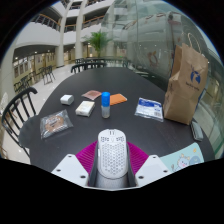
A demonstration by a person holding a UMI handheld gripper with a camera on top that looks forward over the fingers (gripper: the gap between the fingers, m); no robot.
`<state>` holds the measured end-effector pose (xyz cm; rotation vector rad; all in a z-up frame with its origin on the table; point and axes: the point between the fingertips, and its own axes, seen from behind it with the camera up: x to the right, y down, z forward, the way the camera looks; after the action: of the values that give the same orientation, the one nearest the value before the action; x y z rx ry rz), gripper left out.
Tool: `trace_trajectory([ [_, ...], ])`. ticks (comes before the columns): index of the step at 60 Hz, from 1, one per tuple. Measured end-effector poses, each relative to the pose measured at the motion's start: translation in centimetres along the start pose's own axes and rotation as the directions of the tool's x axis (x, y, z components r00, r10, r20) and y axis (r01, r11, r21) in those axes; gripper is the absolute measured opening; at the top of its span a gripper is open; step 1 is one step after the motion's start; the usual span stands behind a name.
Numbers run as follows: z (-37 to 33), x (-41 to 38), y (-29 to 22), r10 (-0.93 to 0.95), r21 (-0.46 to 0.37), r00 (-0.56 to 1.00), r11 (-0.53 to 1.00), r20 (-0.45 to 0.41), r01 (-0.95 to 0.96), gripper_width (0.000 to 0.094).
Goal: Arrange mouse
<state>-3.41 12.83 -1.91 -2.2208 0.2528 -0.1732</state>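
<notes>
The fingers [82, 160] press their pink pads against both sides of a white perforated mouse [111, 154] at the bottom centre of the frame, held over the near edge of the dark table [60, 140]. Mid-frame stands a blue-capped bottle [105, 105]; a brown paper bag [186, 84] stands at the right

A round dark table [120, 128] with a smooth top stands in a large bright atrium. Dark chairs [20, 108] with curved backs stand beside it, and more chairs [88, 66] are behind it. Beyond them is a tall green plant [99, 42]. White balconies [38, 30] on several floors rise around, in daylight.
</notes>
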Motion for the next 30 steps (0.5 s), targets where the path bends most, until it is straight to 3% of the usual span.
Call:
trace_trajectory([
  [8,-2.1,0.4,0.2,-0.039,-0.055,0.999,0.998,0.007,0.040,0.0413],
  [17,-10.4,6.1,-2.9,-0.009,0.075,0.996,0.997,-0.093,0.017,0.0414],
  [25,-14.0,12.8,0.3,0.050,0.055,0.981,0.998,-0.189,-0.040,0.0412],
  [30,-13.4,15.6,3.6,0.074,0.018,0.981,0.997,-0.182,-0.072,0.0412],
])
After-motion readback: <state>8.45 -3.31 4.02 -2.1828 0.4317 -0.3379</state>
